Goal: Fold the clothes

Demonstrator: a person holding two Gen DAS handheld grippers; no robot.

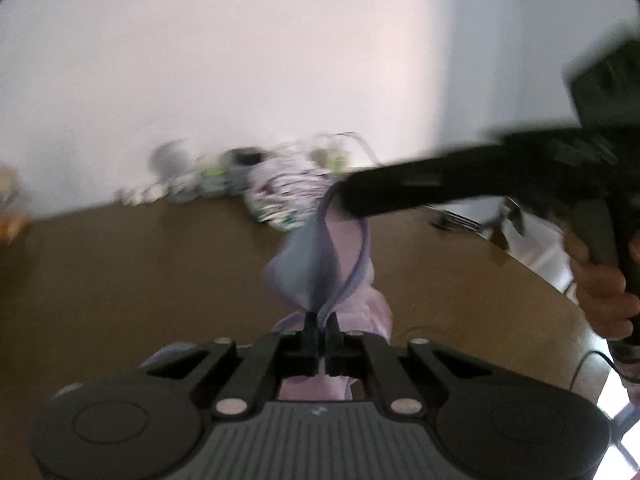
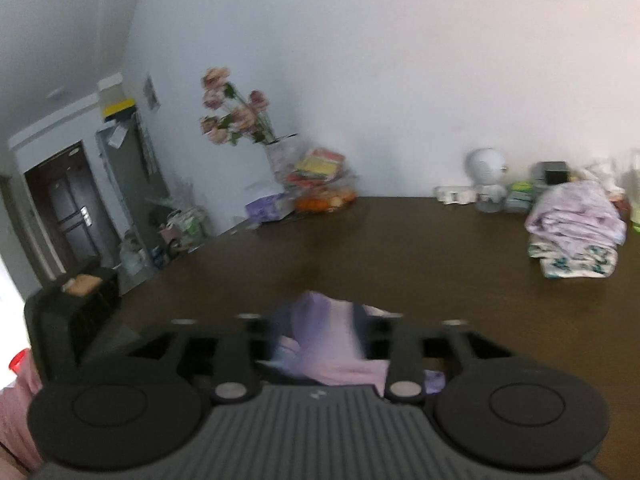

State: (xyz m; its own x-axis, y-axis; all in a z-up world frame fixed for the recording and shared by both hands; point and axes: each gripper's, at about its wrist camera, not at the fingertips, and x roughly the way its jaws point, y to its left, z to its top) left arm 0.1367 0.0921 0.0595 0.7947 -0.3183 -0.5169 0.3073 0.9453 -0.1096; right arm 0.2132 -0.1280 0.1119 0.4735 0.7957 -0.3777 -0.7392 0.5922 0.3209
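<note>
Currently both claws, left claw (image 1: 321,322) and right claw (image 2: 320,332), clamp the garment (image 1: 320,264) above the table (image 1: 140,280); uneven pulling could slip its hem free.

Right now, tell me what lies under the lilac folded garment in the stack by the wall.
Under the lilac folded garment lies a white folded garment with green print, resting on the brown table. Anything between them is covered.

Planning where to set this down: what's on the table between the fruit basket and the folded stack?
Bare dark table between fruit basket and folded stack, in the right wrist view.
</note>
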